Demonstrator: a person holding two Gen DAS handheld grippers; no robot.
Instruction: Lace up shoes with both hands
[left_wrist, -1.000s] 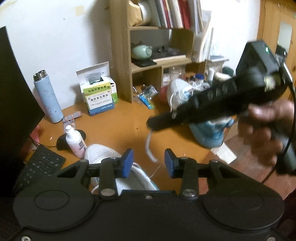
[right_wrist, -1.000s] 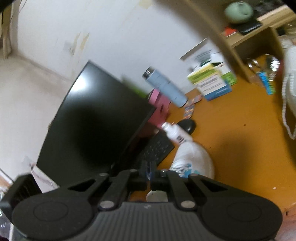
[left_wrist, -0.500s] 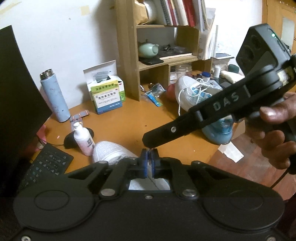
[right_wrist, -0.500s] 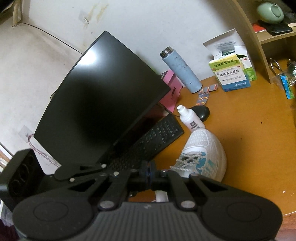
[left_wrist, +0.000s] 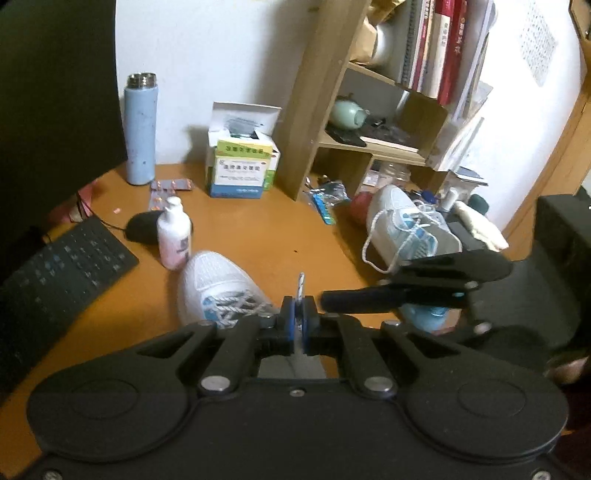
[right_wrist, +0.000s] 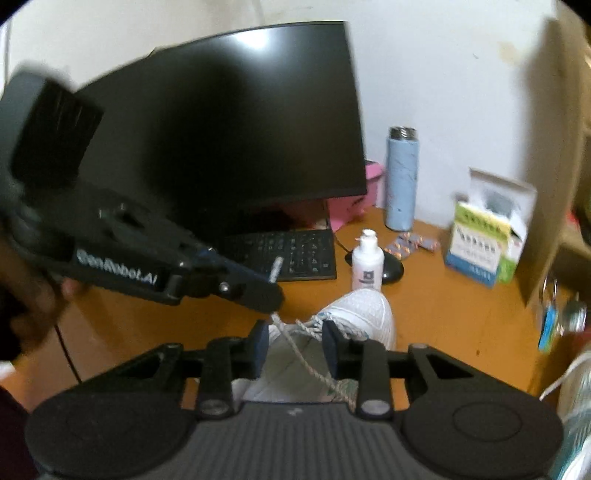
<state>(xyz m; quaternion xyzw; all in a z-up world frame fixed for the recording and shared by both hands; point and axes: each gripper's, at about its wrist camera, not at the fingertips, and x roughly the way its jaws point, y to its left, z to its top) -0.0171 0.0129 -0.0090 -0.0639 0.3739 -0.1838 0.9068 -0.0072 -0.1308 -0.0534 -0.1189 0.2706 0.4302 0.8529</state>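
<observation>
— Where's my left claw (left_wrist: 297, 320)?
— Clamped on the white braided shoelace's tip (left_wrist: 300, 285), beside the white mesh sneaker (left_wrist: 216, 284) on the orange worktop (left_wrist: 280, 240).
— Right claw (right_wrist: 295, 345)?
— Opening; lace (right_wrist: 306, 360) runs loose between its pads, over that sneaker (right_wrist: 364, 314).

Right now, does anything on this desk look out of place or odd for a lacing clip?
Yes. A second white shoe lies tipped on its side by the wooden shelf, its lace trailing loose over the desk. Pill blister packs lie scattered beside the blue bottle. Nothing looks spilled or broken.
</observation>
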